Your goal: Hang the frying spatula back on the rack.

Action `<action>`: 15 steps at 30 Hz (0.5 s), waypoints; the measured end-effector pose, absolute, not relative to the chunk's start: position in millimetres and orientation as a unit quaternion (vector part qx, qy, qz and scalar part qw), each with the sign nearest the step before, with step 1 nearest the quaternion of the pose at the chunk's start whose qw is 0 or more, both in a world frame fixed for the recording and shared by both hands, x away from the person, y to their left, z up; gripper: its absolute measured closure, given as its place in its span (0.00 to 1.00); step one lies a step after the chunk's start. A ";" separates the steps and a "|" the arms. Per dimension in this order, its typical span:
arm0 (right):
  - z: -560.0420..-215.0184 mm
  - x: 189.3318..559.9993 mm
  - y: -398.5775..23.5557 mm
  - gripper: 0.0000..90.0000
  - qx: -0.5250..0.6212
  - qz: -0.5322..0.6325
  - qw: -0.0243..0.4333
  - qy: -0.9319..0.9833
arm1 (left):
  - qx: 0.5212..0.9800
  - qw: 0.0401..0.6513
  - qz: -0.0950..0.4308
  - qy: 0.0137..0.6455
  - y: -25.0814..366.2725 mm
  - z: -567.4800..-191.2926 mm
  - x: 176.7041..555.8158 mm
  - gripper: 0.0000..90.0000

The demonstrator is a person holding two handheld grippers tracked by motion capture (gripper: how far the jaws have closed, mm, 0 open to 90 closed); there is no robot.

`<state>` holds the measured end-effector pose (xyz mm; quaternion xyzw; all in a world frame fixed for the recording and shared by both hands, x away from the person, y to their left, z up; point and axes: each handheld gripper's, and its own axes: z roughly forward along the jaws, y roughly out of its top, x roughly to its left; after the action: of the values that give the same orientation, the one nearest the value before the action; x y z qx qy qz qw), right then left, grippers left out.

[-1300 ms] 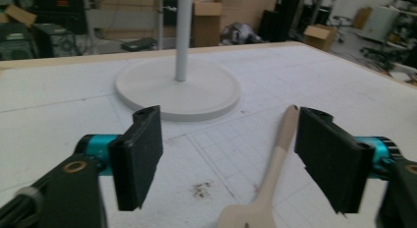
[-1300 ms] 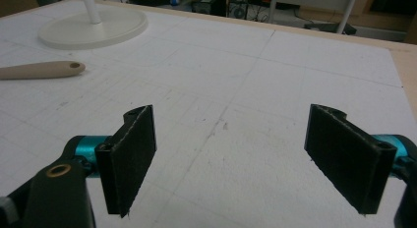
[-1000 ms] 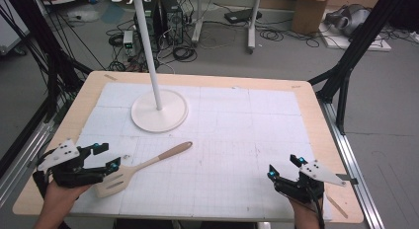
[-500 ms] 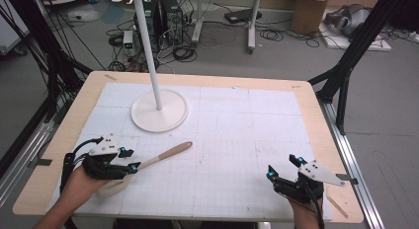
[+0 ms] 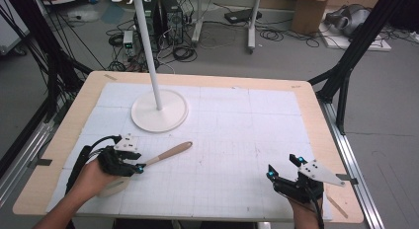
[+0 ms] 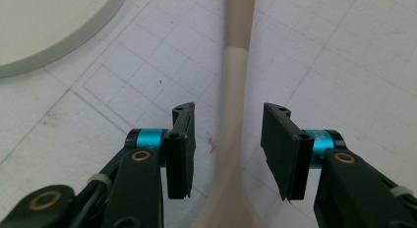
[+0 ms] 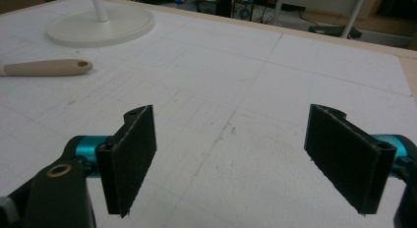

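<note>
A spatula with a tan wooden handle and a cream blade lies on the white gridded mat at the front left, its handle pointing right and away. My left gripper hovers over its neck. In the left gripper view the left gripper is open, one jaw on each side of the spatula's shaft, with a gap on both sides. My right gripper rests near the front right of the mat. The right gripper is wide open with nothing between its jaws, and the spatula handle lies far off to its left.
A white stand with a round base and a tall pole topped by hooks rises at the back left of the mat. The wooden table edge frames the mat. Cables and equipment lie on the floor beyond.
My left gripper has moved right from the table's left edge onto the spatula and now straddles its neck. The right gripper has stayed in place.
</note>
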<state>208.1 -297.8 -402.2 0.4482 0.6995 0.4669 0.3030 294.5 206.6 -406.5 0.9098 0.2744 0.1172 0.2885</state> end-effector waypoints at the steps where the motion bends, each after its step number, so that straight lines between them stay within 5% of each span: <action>1: -402.4 208.2 -297.8 0.21 0.448 0.466 0.304 0.700 | 0.910 0.286 0.115 0.277 204.8 -407.4 295.9 0.64; 15: -402.1 207.0 -298.1 0.21 0.451 0.465 0.301 0.700 | 0.921 0.248 0.109 0.281 200.6 -418.4 302.9 0.69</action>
<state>207.0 -298.1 -402.1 0.4507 0.7001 0.4646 0.3014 302.9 200.6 -418.4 0.9208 0.2807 0.1093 0.2478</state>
